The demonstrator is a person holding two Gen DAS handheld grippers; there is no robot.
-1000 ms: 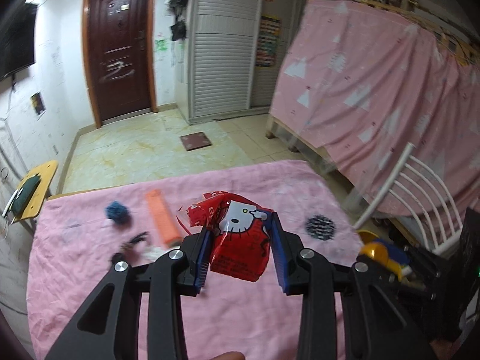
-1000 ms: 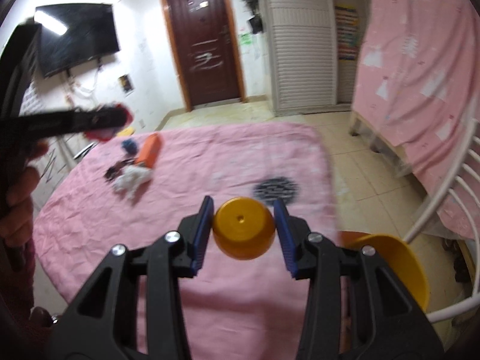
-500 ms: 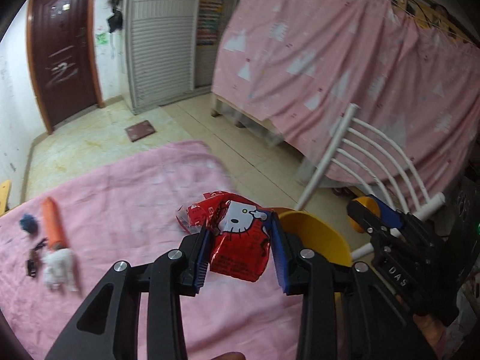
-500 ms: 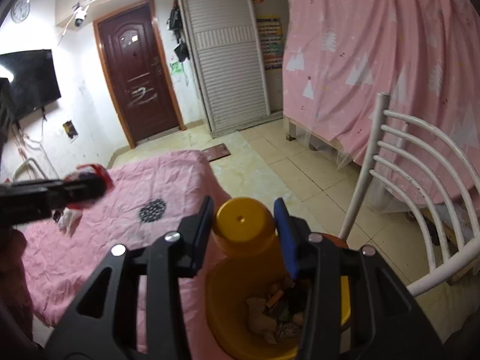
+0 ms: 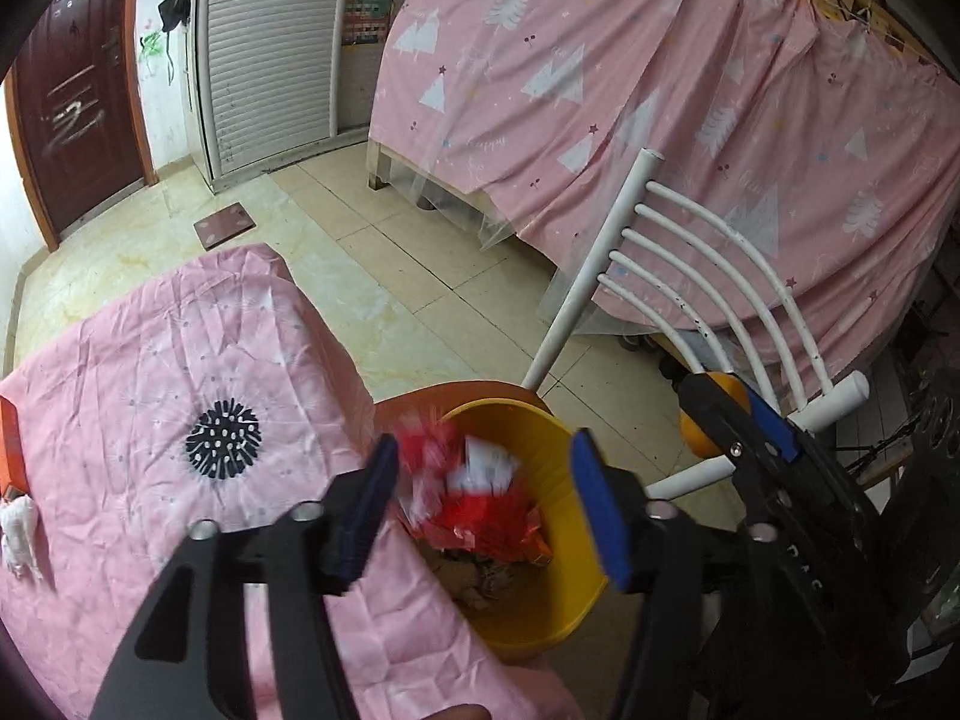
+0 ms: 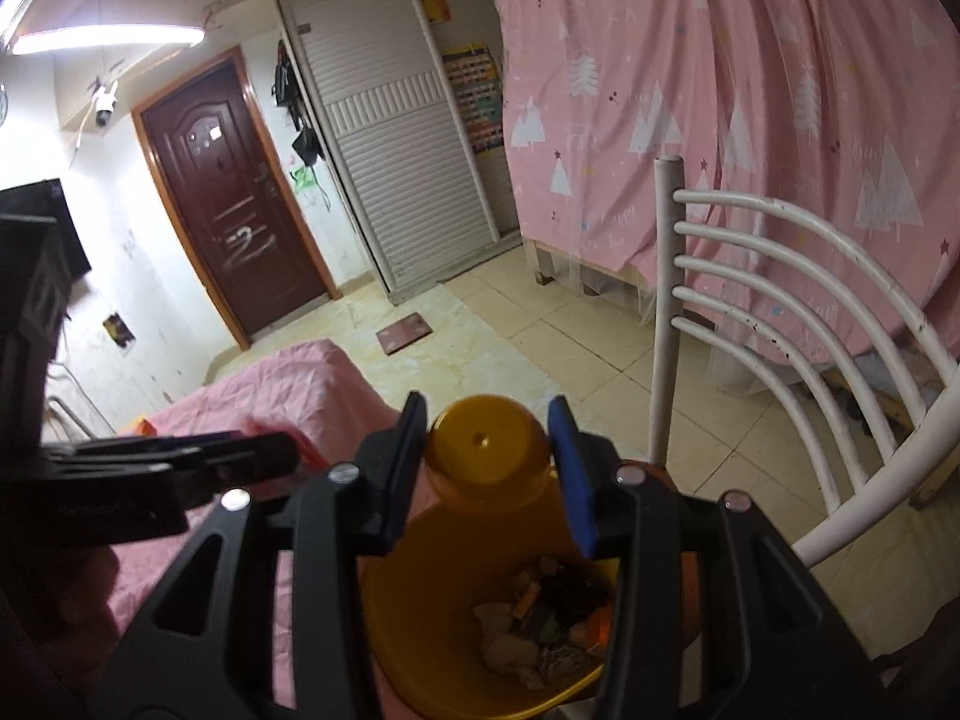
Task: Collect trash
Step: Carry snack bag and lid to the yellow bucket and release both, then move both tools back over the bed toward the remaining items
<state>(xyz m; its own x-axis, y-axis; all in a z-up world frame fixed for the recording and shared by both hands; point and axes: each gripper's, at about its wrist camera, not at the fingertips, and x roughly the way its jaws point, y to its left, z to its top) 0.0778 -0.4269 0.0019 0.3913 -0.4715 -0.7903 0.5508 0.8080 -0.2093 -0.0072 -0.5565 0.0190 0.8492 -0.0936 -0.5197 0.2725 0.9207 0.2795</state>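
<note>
My left gripper [image 5: 483,501] is open above the yellow trash bin [image 5: 558,612]. The red Hello Kitty wrapper [image 5: 462,492], blurred, is between the jaws and dropping into the bin onto other trash. My right gripper [image 6: 487,462] is shut on a yellow round cap [image 6: 487,456] and holds it over the same bin [image 6: 420,618], which has several scraps at its bottom. The right gripper also shows at the right of the left wrist view [image 5: 738,420]. The left gripper shows at the left of the right wrist view [image 6: 180,462].
The pink-clothed table [image 5: 150,372] lies left of the bin, with a black spiky disc [image 5: 223,438], a white crumpled tissue [image 5: 21,531] and an orange item [image 5: 11,438] at its left edge. A white metal chair [image 5: 708,276] stands right of the bin. A pink curtain [image 5: 660,90] hangs behind.
Both grippers swung right from the table to the bin. My left gripper has opened and let go of the red wrapper, which falls into the bin. The right still holds the cap.
</note>
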